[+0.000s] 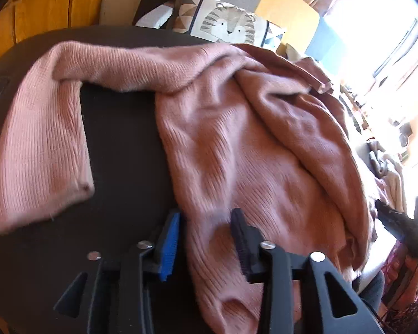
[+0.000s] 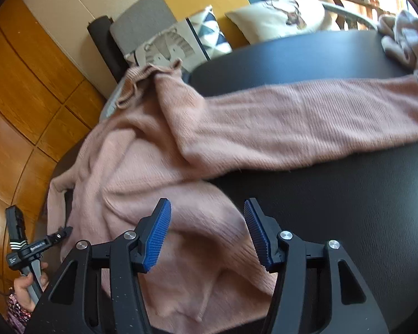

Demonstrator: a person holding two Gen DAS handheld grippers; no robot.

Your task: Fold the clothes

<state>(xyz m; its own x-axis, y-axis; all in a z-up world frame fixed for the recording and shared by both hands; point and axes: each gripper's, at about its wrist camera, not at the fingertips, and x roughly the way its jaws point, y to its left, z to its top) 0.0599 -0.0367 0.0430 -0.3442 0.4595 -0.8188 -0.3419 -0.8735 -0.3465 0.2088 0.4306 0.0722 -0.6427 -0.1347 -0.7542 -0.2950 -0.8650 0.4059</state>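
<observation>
- The left wrist camera is sitting just behind the left gripper [image 1: 206, 236], looking steeply down and forward along its fingers, which are filling the bottom of the frame.
- It is hanging close over the pink sweater [image 1: 237, 139] on the dark table [image 1: 119, 139].
- The right wrist camera is looking the same way past the right gripper [image 2: 207, 233], also close and tilted down.
- Both views are sharing the sweater, the table and the lion cushion [image 1: 228, 25] near the top of the frame.
- The left view is catching the other gripper at its right edge; the right view is catching its partner at lower left.
</observation>
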